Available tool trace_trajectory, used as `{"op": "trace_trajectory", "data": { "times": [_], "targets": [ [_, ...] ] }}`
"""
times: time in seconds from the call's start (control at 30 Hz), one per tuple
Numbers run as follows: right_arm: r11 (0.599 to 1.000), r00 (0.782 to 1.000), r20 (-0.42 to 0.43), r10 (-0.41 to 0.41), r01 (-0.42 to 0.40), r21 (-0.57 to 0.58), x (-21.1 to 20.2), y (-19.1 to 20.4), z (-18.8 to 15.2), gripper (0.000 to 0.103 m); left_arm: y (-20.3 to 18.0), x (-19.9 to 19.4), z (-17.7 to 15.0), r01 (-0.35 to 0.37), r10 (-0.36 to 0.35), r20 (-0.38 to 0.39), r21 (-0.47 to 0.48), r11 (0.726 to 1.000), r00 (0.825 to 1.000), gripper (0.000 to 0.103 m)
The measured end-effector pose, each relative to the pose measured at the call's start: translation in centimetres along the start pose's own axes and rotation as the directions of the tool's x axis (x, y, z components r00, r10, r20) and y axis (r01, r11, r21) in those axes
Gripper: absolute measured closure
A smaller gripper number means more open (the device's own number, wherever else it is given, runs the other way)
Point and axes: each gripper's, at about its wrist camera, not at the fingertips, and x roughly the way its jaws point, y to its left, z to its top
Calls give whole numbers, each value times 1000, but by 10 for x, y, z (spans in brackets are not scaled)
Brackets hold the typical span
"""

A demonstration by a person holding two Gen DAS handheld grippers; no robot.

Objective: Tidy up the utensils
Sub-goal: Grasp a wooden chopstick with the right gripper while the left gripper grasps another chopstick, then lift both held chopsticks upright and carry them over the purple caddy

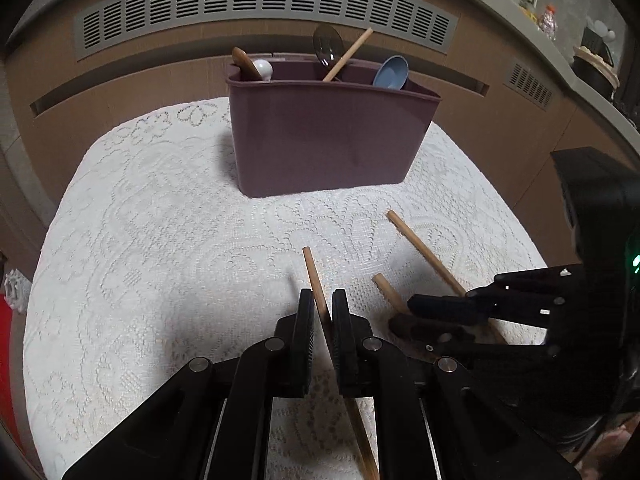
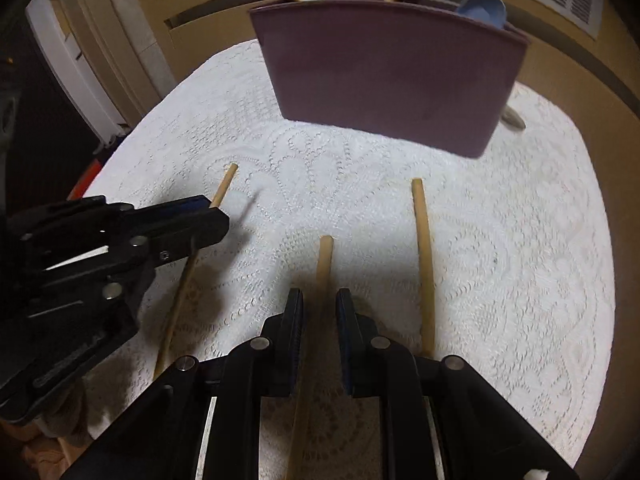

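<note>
A purple utensil caddy (image 1: 328, 140) stands at the back of the white lace cloth (image 1: 160, 240), holding spoons and one chopstick (image 1: 347, 55); it also shows in the right wrist view (image 2: 388, 76). My left gripper (image 1: 323, 300) is shut on a wooden chopstick (image 1: 314, 276), its tip pointing at the caddy. My right gripper (image 2: 319, 300) straddles a second chopstick (image 2: 324, 264) with its jaws narrowly apart, not clearly touching it. A third chopstick (image 2: 423, 264) lies to its right on the cloth. In the left wrist view the right gripper (image 1: 412, 314) is at right.
A brown cabinet front with vent grilles (image 1: 264, 0) rises behind the table. A blue spoon (image 1: 391, 73), a dark ladle (image 1: 329, 45) and a white spoon (image 1: 262, 68) stick out of the caddy. Shelves with items (image 1: 592, 56) are at far right.
</note>
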Motion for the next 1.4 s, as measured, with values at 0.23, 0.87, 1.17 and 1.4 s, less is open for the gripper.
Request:
{"op": "trace_trajectory", "data": {
  "times": [0.23,0.87,1.17,1.4],
  "targets": [
    [997,999,46,-30,33,-63,-16,16,-3,95,0,-16,1,8,-8,26,-6,1000,1000,94],
    [1000,956,295,-12,19,-21,-129,11,-20,95,-35,-102,2,32,-42,166,62,998,985,95],
    [999,945,328,-7,23,-45,-151,13,-25,95,-36,-101,3,14,-21,124,55,998,992,94],
    [998,990,131,44,-39,-40,-72,6,-33,80,-10,-41,-16,-43,41,-68,-28,999,997,93]
  ]
}}
